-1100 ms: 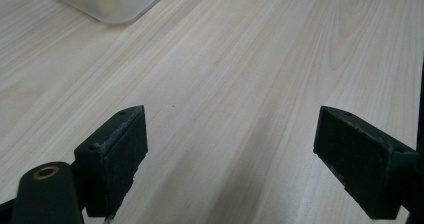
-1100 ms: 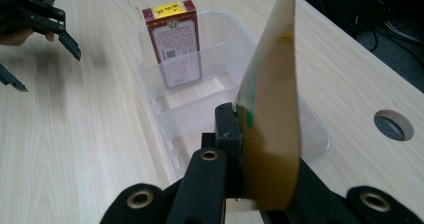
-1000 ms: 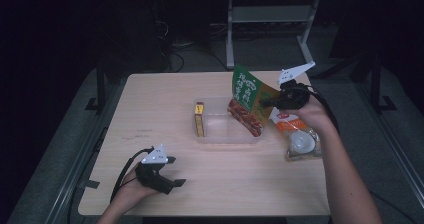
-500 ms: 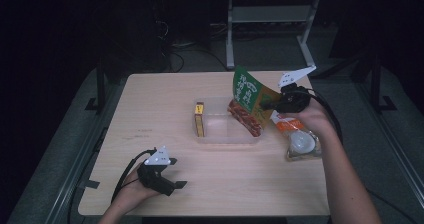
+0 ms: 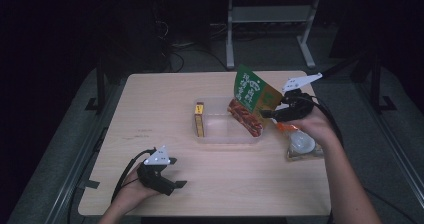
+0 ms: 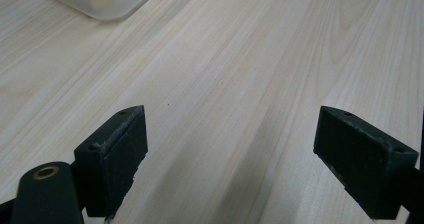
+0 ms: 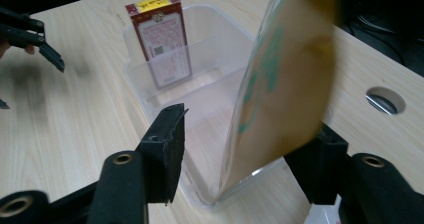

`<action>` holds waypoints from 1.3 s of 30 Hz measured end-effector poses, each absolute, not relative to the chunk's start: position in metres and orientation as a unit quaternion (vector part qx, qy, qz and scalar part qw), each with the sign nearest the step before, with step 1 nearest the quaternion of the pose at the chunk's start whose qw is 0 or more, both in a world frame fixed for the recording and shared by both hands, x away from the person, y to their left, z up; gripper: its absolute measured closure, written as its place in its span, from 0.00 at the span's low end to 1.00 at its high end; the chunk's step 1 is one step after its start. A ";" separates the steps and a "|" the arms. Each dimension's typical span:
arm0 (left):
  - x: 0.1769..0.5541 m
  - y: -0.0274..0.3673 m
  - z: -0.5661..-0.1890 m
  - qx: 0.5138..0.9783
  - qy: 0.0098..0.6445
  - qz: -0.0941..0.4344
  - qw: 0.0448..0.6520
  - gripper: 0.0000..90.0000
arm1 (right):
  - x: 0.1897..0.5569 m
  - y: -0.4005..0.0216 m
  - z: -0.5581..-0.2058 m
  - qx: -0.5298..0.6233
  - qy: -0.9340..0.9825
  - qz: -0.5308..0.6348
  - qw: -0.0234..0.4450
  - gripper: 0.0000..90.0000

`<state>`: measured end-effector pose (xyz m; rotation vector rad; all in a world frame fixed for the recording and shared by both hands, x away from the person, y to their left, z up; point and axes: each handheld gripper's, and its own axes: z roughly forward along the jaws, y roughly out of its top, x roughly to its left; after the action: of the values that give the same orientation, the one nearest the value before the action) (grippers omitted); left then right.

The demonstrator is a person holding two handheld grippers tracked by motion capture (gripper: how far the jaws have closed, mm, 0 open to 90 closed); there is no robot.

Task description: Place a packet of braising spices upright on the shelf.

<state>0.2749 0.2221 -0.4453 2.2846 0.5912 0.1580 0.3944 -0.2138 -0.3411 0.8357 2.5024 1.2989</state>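
Clear tub (image 5: 227, 134) on table (image 5: 165, 99): red box (image 5: 199, 119) at left wall, green pouch (image 5: 252, 91) leaning between my right fingers (image 7: 165, 134), just opening, released. Left fingers (image 6: 120, 154) spread, empty.

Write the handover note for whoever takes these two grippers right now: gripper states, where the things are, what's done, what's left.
Right gripper: jaws have just been opening; the snack bag stands between them, left pad clear of it, leaning in the right end of the clear tub.
Left gripper: open, empty, low over the table near its front left.
Done: the red box stands at the tub's left end; the bag is in.
Left: a clear packet lies on the table right of the tub, likely next. Draw the right gripper back gently; the bag may tip.
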 end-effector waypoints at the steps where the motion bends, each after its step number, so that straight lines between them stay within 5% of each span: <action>1: 0.275 0.222 -0.445 0.893 0.232 0.061 0.380 0.15 | 0.394 -0.215 -0.343 0.284 0.846 0.439 0.104 0.44; 15: 0.275 0.223 -0.444 0.893 0.230 0.063 0.382 0.15 | 0.367 -0.228 -0.365 0.304 0.842 0.431 0.113 0.36; 39: 0.273 0.222 -0.444 0.893 0.228 0.064 0.382 0.15 | 0.308 -0.239 -0.395 0.319 0.840 0.423 0.116 0.34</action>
<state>0.2726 0.2224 -0.4440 2.2793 0.5810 0.1629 0.3076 -0.2393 -0.3950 0.9343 2.4613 1.2381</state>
